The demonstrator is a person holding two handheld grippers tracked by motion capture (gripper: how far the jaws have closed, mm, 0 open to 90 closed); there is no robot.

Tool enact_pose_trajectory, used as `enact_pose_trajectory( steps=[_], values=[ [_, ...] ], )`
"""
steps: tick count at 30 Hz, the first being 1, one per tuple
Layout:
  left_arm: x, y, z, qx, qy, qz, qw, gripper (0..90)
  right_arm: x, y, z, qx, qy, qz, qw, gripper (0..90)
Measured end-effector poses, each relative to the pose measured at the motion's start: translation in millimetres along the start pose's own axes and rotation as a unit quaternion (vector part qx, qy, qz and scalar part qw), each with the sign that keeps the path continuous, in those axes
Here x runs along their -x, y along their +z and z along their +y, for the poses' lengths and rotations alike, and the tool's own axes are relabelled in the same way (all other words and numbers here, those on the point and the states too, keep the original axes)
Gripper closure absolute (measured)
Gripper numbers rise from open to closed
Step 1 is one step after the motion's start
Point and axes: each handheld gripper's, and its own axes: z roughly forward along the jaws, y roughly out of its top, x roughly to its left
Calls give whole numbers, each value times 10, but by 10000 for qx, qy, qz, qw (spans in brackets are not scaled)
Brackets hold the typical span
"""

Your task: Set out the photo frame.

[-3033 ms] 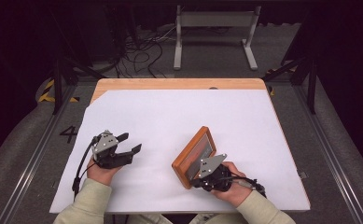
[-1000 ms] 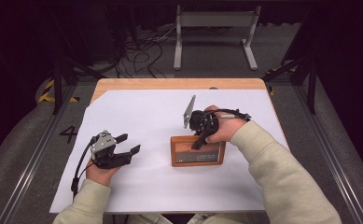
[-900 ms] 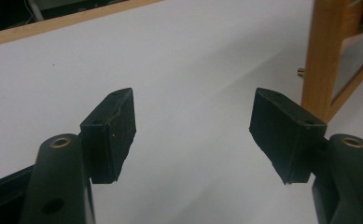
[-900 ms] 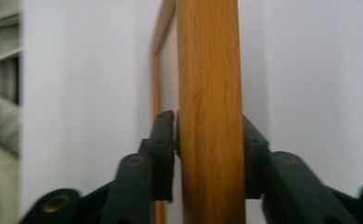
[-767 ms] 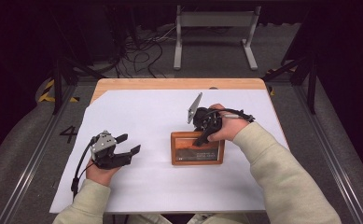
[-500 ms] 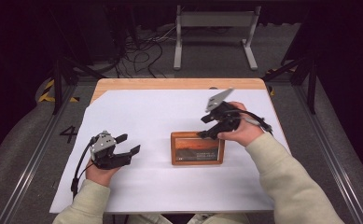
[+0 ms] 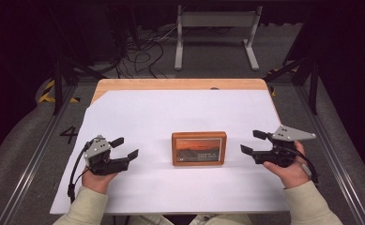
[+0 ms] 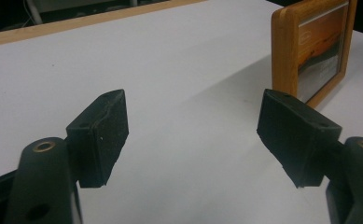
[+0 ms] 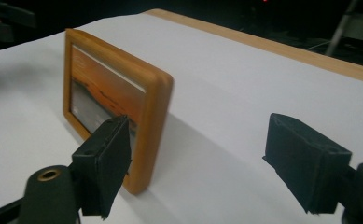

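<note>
Pic frame standing on its own mid-table, both grippers off it

Wooden photo frame (image 7: pixel 199 148), warm orange-brown w/ rounded corners, holds an orange sunset-ish print w/ a darker band lower down; it stands upright on its long edge on the white sheet (image 7: pixel 171 112), roughly table center. Left gripper (image 7: pixel 125 148) sits at its 9 o'clock, well apart, jaws spread w/ nothing between, and they've just been opening a bit more. Right gripper (image 7: pixel 250 142) is near the frame at 3 o'clock, not touching; its jaws have just been opening too, now wide apart and empty. In the right gripper view the frame (image 9: pixel 118 107) stands just past the left jaw.
</note>
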Motion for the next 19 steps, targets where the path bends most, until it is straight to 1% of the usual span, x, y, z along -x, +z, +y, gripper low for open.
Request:
enact_pose_trajectory(
  steps=[2,4,6,7,8,9,10,11,12,13,14,16,17,18,19],
  values=[
    [-8,-46,-42,25,-54,-8,10000,234,46,-57,-135,-39,111,-166,9998,202],
    [-26,-105,-98,82,-99,16,9999,232,87,-78,-237,-119,238,-234,9994,195],
    [-50,-148,-135,89,-142,53,9998,231,106,-95,-297,-58,345,-331,9988,195],
    [-74,-174,-151,138,-175,102,9997,229,112,-96,-360,0,363,-395,9986,197],
    [-74,-174,-151,138,-175,102,9997,228,112,-96,-360,0,363,-395,9986,197],
    [-82,-172,-153,140,-212,87,9996,224,135,-54,-491,-98,473,-472,9977,195],
    [-73,-143,-158,141,-168,77,9997,222,147,-29,-529,-194,572,-426,9973,184],
    [-73,-143,-158,141,-168,77,9997,220,147,-29,-529,-194,572,-426,9973,184],
    [-61,-127,-160,96,-108,68,9999,219,168,13,-577,-312,669,-394,9965,179],
    [-44,-108,-161,65,-52,54,10000,219,168,13,-577,-312,669,-394,9965,179],
    [-35,-101,-157,29,-15,45,10000,219,166,20,-571,-286,646,-400,9967,179],
    [-30,-93,-152,48,-3,35,10000,218,156,20,-551,-186,555,-390,9975,180],
    [-32,-92,-152,63,-14,35,10000,218,153,23,-549,-187,523,-407,9976,180],
    [-42,-96,-150,47,34,46,10000,218,154,26,-552,-194,547,-415,9974,178],
    [-42,-96,-150,47,34,46,10000,218,159,25,-554,-192,567,-427,9973,178]
  ],
)
